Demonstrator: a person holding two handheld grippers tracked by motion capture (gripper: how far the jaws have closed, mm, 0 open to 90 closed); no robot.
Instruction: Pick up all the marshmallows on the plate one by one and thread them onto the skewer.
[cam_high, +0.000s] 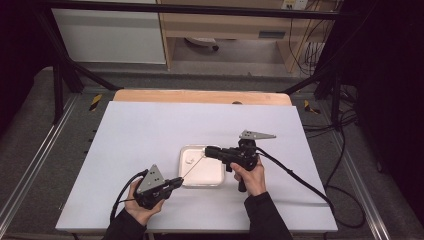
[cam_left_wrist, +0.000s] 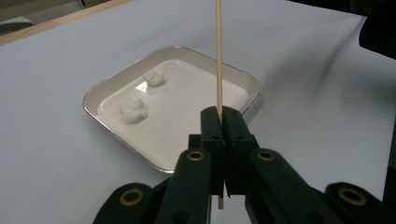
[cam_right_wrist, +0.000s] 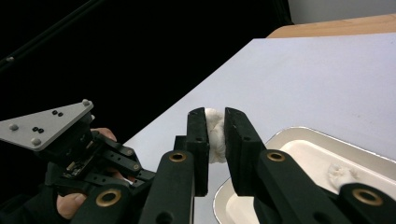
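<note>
Over the white table (cam_high: 150, 130), at 6 o'clock of centre, sits a shallow white square tray with a metal rim (cam_high: 186, 181). Left gripper (cam_left_wrist: 222, 116) pinches a thin pale wooden skewer (cam_left_wrist: 218, 56), upright between pressed-together jaws at the tray's 7 o'clock. Right gripper (cam_right_wrist: 215, 122) at 3 o'clock clamps a small lumpy white marshmallow (cam_right_wrist: 214, 133), soft and squashed. Left gripper view adds two more white marshmallow lumps (cam_left_wrist: 134, 110) in the tray; right gripper view shows the held piece close up.
</note>
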